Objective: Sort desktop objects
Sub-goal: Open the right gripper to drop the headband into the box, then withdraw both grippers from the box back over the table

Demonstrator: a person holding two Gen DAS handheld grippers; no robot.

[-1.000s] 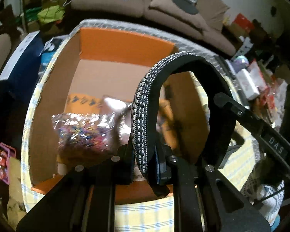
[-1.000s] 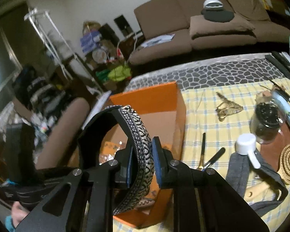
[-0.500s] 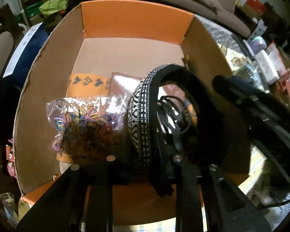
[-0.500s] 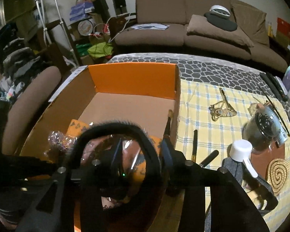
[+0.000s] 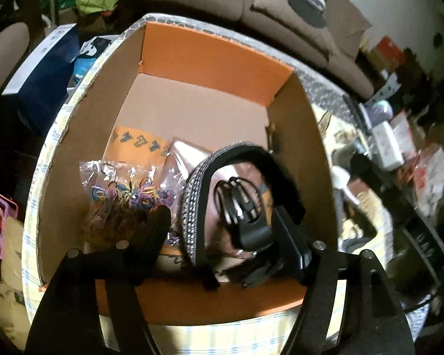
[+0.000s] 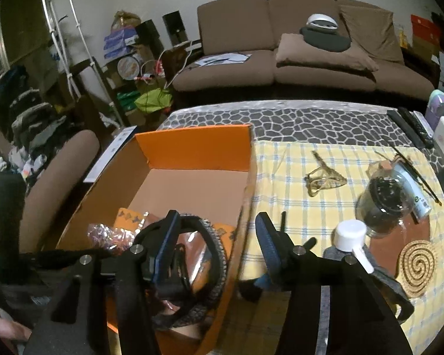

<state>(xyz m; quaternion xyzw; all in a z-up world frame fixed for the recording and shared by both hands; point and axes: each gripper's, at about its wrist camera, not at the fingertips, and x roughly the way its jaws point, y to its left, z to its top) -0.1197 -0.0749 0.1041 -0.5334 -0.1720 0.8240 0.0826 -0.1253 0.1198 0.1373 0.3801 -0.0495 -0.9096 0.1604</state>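
Left gripper: the left gripper [image 5: 225,230] is hanging over the near end of the box, its jaws opening; the headband is lying between the two black fingers [image 5: 158,224] but the pads are not pressing on it, so it is released.

Right gripper: the right gripper [image 6: 214,236] is straddling the box's right wall, its jaws opening too; the left blue-padded finger is sitting inside the box beside the headband, the right one outside over the cloth, gripping nothing.

Headband: the wide black headband with a patterned black-and-white outer edge [image 5: 198,207] is resting inside the box at its near right part, arched upward, lying over the other contents.

Box: the open orange cardboard box with a brown inside [image 5: 210,59] is standing on the left part of the table.

Box contents: a clear plastic bag of many-coloured small hair ties [image 5: 124,195] is lying left of the headband; a black claw hair clip [image 5: 239,204] is showing through the headband's arch; a shiny brown packet [image 5: 186,153] and an orange printed card [image 5: 136,139] are lying beneath.

Table: the yellow checked cloth [image 6: 287,177] is carrying a tangle of tan elastic [image 6: 322,180], a clear glass jar of dark contents [image 6: 381,204], a white plastic scoop [image 6: 350,236] and a round spiral woven coaster [image 6: 417,263], all well apart from the box.
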